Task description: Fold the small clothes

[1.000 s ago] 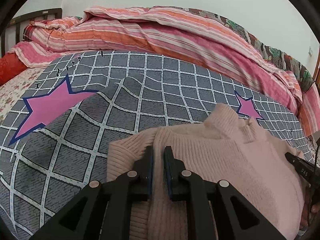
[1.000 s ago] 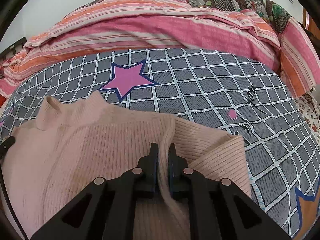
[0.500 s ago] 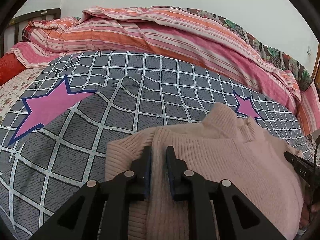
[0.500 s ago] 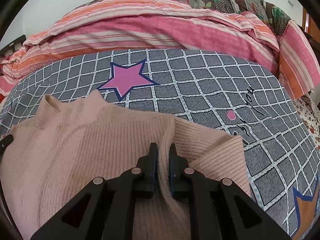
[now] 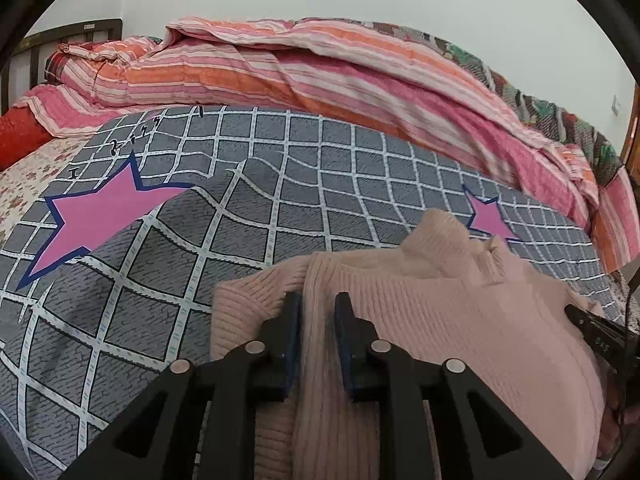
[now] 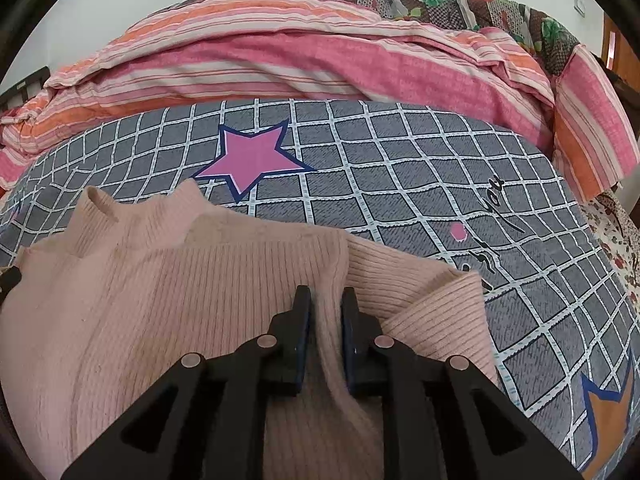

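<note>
On the left, the left gripper (image 5: 318, 312) stands over the shoulder seam of the pink sweater (image 5: 460, 340), where the folded sleeve (image 5: 248, 304) lies beside the body panel. Its jaws have just been opening and now stand narrowly apart; a ridge of knit runs between them, but the pads no longer appear to press on it. The sweater lies flat on the grey checked bedspread (image 5: 160, 280), collar (image 6: 132, 216) pointing toward the striped quilt (image 6: 320, 60) heaped along the far side.

On the right, the right gripper (image 6: 326, 308) sits at the opposite shoulder seam, beside the other sleeve (image 6: 432, 300). Its jaws have likewise just been opening to a slim gap, with a raised fold of knit between them and, as far as can be judged, released.

Risks noted. The gaps are small and the ribbed knit is soft: if either gripper lifts away before the jaws clear the ridge, the fabric may snag on a pad and drag, undoing the sleeve folds. An uneven withdrawal would skew the garment. The bedspread is rumpled under the left side, so the fold may settle crooked.
</note>
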Motion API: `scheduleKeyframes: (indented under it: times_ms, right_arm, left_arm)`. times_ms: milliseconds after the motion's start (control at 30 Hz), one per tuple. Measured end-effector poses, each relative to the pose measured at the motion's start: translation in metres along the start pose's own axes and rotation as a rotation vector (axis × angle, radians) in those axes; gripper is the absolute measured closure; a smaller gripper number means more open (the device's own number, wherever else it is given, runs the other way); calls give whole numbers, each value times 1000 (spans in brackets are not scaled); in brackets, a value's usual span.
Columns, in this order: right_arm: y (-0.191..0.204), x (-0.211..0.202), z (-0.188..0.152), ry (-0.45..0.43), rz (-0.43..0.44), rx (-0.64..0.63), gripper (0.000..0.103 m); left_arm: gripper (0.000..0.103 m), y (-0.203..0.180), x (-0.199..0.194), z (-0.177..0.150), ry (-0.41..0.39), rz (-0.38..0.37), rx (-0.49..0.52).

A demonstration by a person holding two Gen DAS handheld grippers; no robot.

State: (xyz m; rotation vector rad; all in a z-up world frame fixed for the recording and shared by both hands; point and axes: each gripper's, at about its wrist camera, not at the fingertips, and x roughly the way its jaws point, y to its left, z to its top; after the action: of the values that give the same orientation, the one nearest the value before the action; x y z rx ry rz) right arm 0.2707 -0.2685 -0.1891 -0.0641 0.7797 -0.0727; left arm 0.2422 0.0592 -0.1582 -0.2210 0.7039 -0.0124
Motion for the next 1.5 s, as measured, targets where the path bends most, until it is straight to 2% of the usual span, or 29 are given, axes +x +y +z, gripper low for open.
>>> scheduleKeyframes:
  times_ms: [100,200,267,333,400,467,567,700,767,833,900,1033,1167,1333,1500]
  right_arm:
    - [0,0,0,-2,-5,5,86]
    - [-1,-1,0,-6,-14,13,83]
    - [-3,-2,0,-8,-12,23,80]
    - [-6,-7,2,-11,3,36,74]
    - [-10,-16,5,-23,26,64,69]
    - [-12,-32,10,-45,59,92,69]
    - [6,-56,16,-81,146,71,60]
    - [61,-67,3,-50,193,-112,58]
    - [94,-63,-10,-37,181,-237,58]
    - [114,-53,-18,-14,140,-299,59]
    - [122,-42,-16,6,74,-280,59]
    - [121,-26,-4,80,72,-209,59]
    - [126,-14,7,113,53,-218,59]
    - [126,-2,19,152,68,-184,59]
    - [120,-8,15,161,99,-176,59]
  left_arm:
    - [74,3,-6,-1,-20,-41,-10]
    - [73,8,-16,-3,-49,-50,-52]
    - [69,12,-23,-4,-60,-52,-73]
    - [49,19,-31,-5,-64,-65,-90]
    - [41,25,-41,-6,-72,-36,-90]
    - [41,37,-54,-6,-100,12,-78]
    - [41,66,-67,-8,-108,50,-134]
    - [41,93,-64,-15,-28,-19,-216]
    - [41,99,-65,-21,-15,-28,-223]
    - [41,100,-66,-25,-6,-29,-210]
    - [41,101,-70,-28,0,-28,-200]
    - [41,105,-76,-35,9,-53,-194]
    - [40,105,-78,-43,3,-144,-188]
    - [39,94,-78,-52,1,-203,-148]
    - [39,87,-88,-59,10,-304,-145]
